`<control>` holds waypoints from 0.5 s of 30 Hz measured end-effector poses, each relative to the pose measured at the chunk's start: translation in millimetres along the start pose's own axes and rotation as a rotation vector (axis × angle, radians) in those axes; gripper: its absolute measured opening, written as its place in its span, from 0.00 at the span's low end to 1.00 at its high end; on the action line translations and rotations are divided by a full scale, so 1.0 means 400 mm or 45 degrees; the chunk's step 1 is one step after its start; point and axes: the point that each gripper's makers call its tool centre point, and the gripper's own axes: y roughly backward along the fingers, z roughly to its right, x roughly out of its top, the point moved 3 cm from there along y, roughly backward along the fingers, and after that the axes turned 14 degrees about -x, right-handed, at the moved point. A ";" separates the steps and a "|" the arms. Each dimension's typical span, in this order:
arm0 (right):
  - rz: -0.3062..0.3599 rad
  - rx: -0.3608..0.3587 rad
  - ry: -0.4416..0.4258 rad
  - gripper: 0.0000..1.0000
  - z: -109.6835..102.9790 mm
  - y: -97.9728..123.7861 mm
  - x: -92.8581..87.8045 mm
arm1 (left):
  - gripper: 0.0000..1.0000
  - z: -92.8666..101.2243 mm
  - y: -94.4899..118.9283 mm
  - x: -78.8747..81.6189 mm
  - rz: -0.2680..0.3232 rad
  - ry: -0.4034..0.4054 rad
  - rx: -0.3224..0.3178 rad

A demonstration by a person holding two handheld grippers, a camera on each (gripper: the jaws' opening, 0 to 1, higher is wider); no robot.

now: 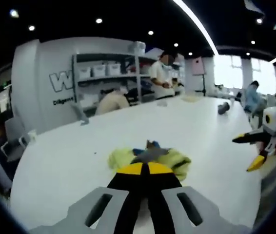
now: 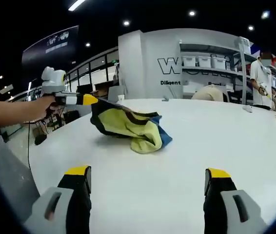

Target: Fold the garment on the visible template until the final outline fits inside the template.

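Left gripper (image 1: 147, 168), jaws clenched on an edge of the garment (image 2: 128, 126), lifts it off the white surface (image 2: 187, 161), likely to open it for folding. Right gripper (image 2: 147, 181), jaws released, waits short of it. Its view alone shows the hand (image 2: 39, 108); no template is discernible.

Wall lettering beside the shelving

The white wall (image 2: 150, 63) carries the readable text: in the right gripper view, just left of the shelf unit (image 2: 211, 61), stands a large outlined "W" with further letters cut off by the shelves, and under it a smaller dark line beginning "Diligent". In the left gripper view the same wall (image 1: 45, 83) shows the "W" and, below it, "Diligent" cut off by the shelf unit (image 1: 106, 73). A dark hanging banner (image 2: 50, 46) left of the wall bears marks too small to read.
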 end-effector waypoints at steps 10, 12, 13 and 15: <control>0.005 0.014 0.012 0.98 -0.008 0.000 0.002 | 0.05 0.066 0.078 0.087 0.119 -0.090 -0.040; 0.005 0.015 0.011 0.98 -0.008 0.000 0.001 | 0.05 0.082 0.097 0.104 0.140 -0.100 -0.049; 0.005 0.016 0.010 0.98 -0.008 0.000 0.002 | 0.05 0.095 0.111 0.117 0.155 -0.108 -0.057; 0.006 0.015 0.007 0.98 -0.008 0.001 0.003 | 0.05 0.131 0.150 0.141 0.197 -0.140 -0.100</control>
